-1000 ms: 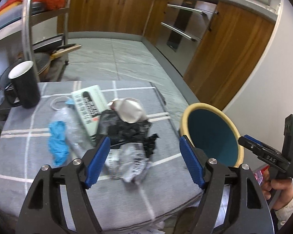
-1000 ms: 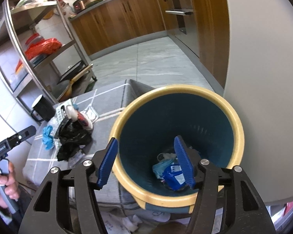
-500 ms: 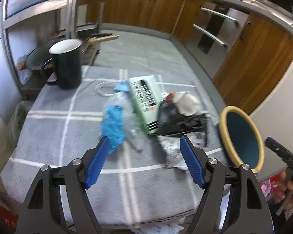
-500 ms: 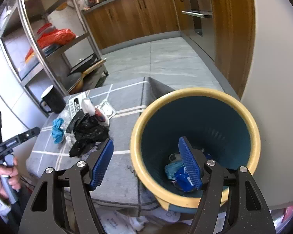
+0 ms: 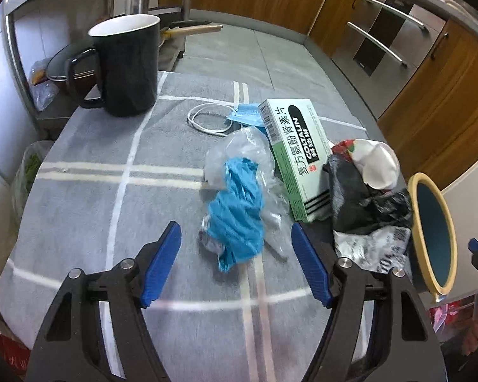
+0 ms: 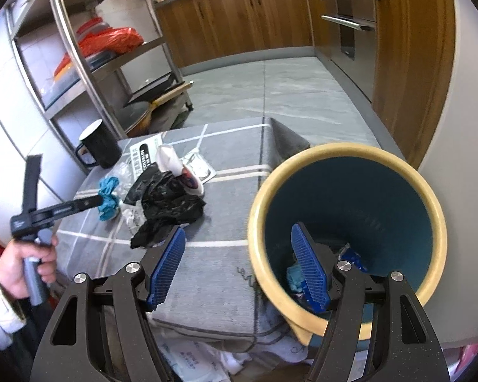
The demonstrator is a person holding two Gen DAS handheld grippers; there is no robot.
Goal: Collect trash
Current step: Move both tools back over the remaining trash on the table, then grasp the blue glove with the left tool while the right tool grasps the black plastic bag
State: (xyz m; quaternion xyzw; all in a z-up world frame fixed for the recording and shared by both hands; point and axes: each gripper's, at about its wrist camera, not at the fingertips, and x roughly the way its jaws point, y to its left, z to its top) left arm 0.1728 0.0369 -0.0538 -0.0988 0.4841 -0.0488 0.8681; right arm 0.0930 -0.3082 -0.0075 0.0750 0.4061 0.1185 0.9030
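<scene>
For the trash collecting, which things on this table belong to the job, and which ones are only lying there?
Belong to the job:
- blue glove
- clear plastic wrapper
- green medicine box
- black plastic bag
- blue face mask
- bin, already holding some trash

Only lying about:
- black mug
- white cable
- grey checked cloth

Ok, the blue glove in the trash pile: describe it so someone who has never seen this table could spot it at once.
On the grey checked tablecloth, find the trash heap between the black mug and the yellow-rimmed bin. The crumpled blue glove lies at the heap's mug-side edge, on clear crinkled plastic, beside the green medicine box. It is the only bright blue, rubbery lump there.
</scene>
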